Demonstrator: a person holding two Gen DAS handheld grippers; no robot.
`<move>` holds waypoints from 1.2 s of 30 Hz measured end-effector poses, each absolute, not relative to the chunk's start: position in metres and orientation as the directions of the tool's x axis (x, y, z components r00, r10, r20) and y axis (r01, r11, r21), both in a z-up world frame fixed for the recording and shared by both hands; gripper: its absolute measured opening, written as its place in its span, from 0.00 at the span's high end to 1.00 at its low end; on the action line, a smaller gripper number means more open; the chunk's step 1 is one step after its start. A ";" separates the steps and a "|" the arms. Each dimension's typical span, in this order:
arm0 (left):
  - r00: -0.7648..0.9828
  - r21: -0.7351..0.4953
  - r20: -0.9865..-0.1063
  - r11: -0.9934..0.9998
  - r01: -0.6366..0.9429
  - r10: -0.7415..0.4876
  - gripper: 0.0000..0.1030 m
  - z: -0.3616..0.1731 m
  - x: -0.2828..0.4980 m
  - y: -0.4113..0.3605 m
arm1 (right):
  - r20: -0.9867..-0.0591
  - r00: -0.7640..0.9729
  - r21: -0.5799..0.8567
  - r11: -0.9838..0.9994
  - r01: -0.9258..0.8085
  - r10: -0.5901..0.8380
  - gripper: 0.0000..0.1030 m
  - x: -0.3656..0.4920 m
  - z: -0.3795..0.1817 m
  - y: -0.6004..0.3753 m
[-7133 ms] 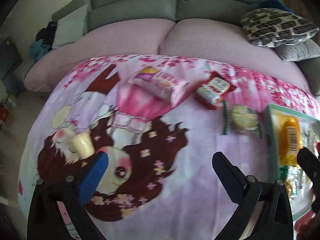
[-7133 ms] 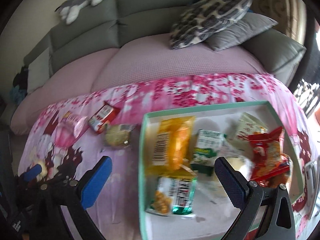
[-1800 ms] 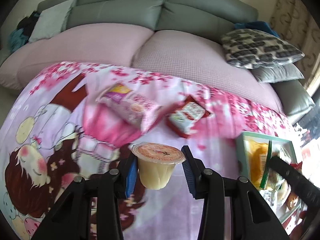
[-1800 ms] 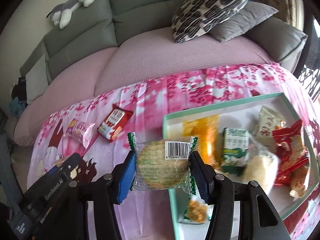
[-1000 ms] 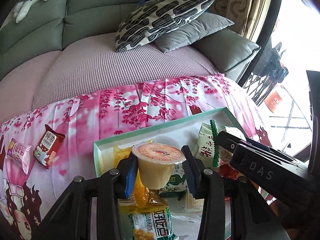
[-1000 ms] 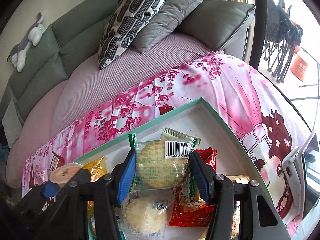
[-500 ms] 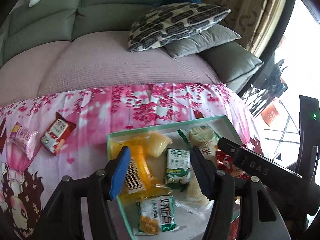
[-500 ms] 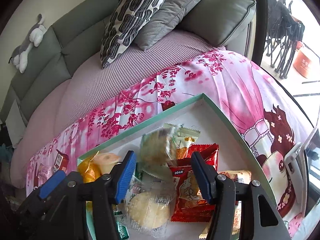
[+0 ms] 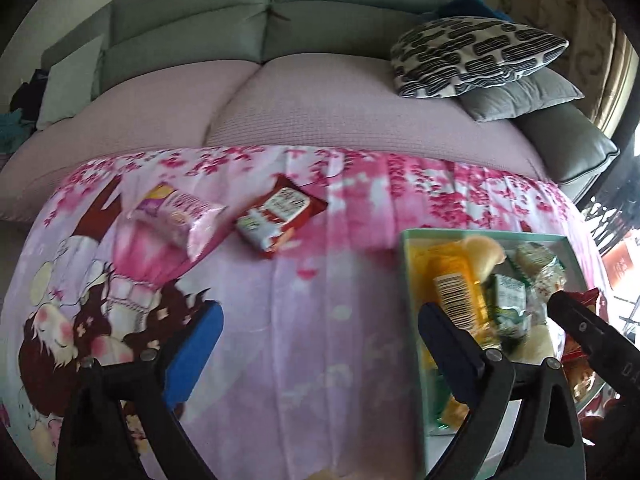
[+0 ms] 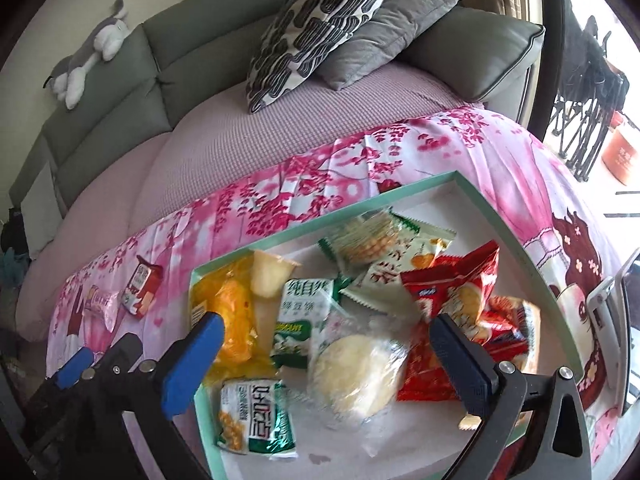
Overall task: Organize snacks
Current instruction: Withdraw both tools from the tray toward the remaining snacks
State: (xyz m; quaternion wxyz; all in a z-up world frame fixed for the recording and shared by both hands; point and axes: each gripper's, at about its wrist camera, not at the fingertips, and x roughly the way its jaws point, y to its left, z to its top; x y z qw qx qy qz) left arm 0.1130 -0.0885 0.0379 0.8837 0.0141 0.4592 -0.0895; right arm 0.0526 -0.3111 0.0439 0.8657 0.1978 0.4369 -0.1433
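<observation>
1. In the green-rimmed tray [image 10: 516, 236] on the pink cloth [image 9: 304, 320] lie the gathered snacks: a jelly cup [image 10: 270, 276] on its side against the orange pack [image 10: 228, 316], and a round cracker pack [image 10: 366, 236] near the far rim.
2. On the cloth, well apart from the tray, lie a red pack [image 9: 280, 210] and a pink pack [image 9: 176, 212].
3. The left gripper [image 9: 316, 340] is spread wide and empty over the cloth.
4. The right gripper [image 10: 326, 356] is spread and empty above the tray.

Grey-green sofa [image 9: 280, 20], patterned cushion [image 10: 316, 28]
</observation>
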 end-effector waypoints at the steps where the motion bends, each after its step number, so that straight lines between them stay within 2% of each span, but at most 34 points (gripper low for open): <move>1: 0.564 -0.050 -0.815 0.985 0.164 -0.135 0.05 0.037 0.112 -0.083 | -0.816 0.573 0.209 0.883 0.420 -0.080 0.00 0.052 0.043 -0.306; 8: 0.569 -0.011 -0.820 0.997 0.083 -0.056 0.05 0.028 0.109 -0.045 | -0.822 0.563 0.173 0.905 0.389 -0.085 0.00 0.056 0.043 -0.274; 17: 0.563 -0.034 -0.826 0.999 -0.005 -0.026 0.05 0.019 0.114 -0.009 | -0.822 0.564 0.137 0.936 0.324 -0.075 0.00 0.066 0.044 -0.234; 36: 0.568 -0.043 -0.822 0.990 -0.138 0.043 0.05 0.021 0.138 0.040 | -0.794 0.608 0.185 0.961 0.207 0.021 0.00 0.095 0.047 -0.181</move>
